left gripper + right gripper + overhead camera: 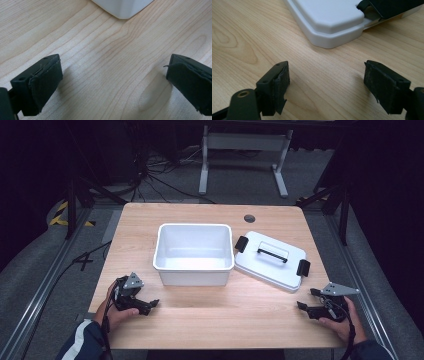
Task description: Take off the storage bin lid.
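While lid [329, 20] lies just ahead | right tool [325, 85] agape, empty | left tool [112, 85] agape

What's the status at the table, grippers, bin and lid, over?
Left gripper open, empty, low over table. Right gripper open, empty, near lid corner. White bin uncovered; lid flat beside it, handle up. Nothing in the way.

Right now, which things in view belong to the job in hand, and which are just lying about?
In the job:
- white tub, open and empty
- white lid with black handle and clips, flat on the table beside the tub
- left hand-held gripper and right hand-held gripper, both open, holding nothing

Just lying about:
- cables on the floor
- metal stand behind the table
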